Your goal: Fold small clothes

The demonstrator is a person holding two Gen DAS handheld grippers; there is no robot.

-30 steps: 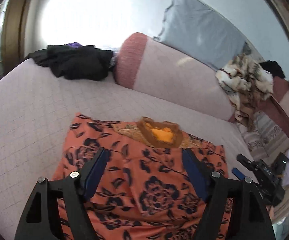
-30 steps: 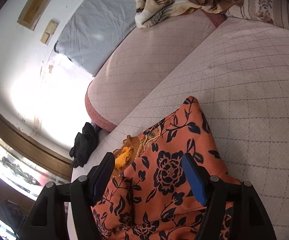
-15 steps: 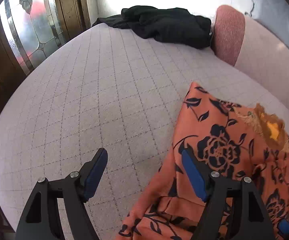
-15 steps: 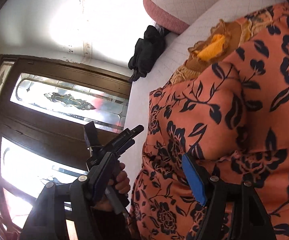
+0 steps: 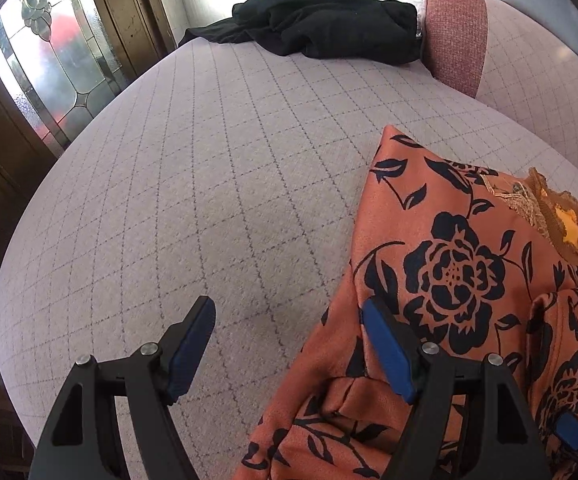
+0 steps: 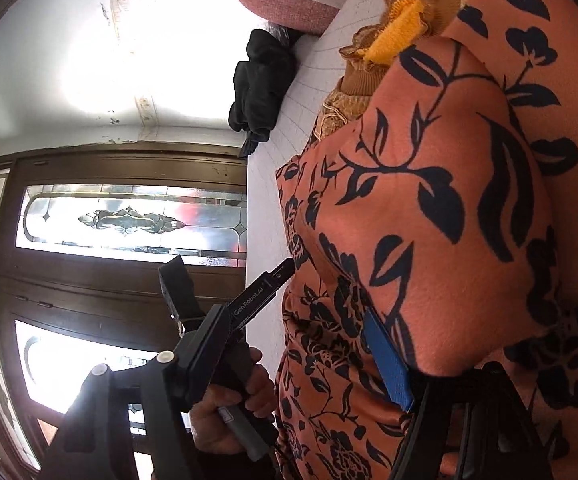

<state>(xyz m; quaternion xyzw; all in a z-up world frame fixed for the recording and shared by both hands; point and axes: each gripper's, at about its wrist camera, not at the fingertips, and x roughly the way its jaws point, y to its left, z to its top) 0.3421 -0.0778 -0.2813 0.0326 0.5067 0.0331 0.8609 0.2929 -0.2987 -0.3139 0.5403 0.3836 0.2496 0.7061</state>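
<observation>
Quilted pale lilac upholstery fills my left wrist view: a sofa seat [image 5: 217, 168] with a grid of stitched lines, and I take it as my landmark. At the far end of the seat a black garment [image 5: 329, 24] lies in a crumpled heap against a pink-edged bolster cushion [image 5: 455, 34]. Off the seat's left edge stands a dark wooden door with leaded glass panes [image 5: 49, 64].

On the right part of the seat lies the orange dress with the dark flower print [image 5: 457, 272], its frilled mustard neckline [image 5: 565, 224] toward the back cushion. Its near part is bunched and folded over on itself.

My left hand-held gripper [image 5: 289, 350] has its blue-padded fingers [image 5: 193, 344] spread apart. One pad hangs over bare seat, the other sits at the dress's left edge, and no cloth lies between them.

From the right wrist camera, tilted on its side, the orange dress [image 6: 449, 208] crowds the frame. On my right hand-held gripper [image 6: 301, 360] one blue pad [image 6: 389, 364] lies against a rolled fold of the dress, partly under it. The other finger stands clear of the cloth, so the fingers are apart. Beyond it I see the left hand-held gripper [image 6: 225, 288] gripped in a hand [image 6: 229, 412], at the seat's edge, before the door.
</observation>
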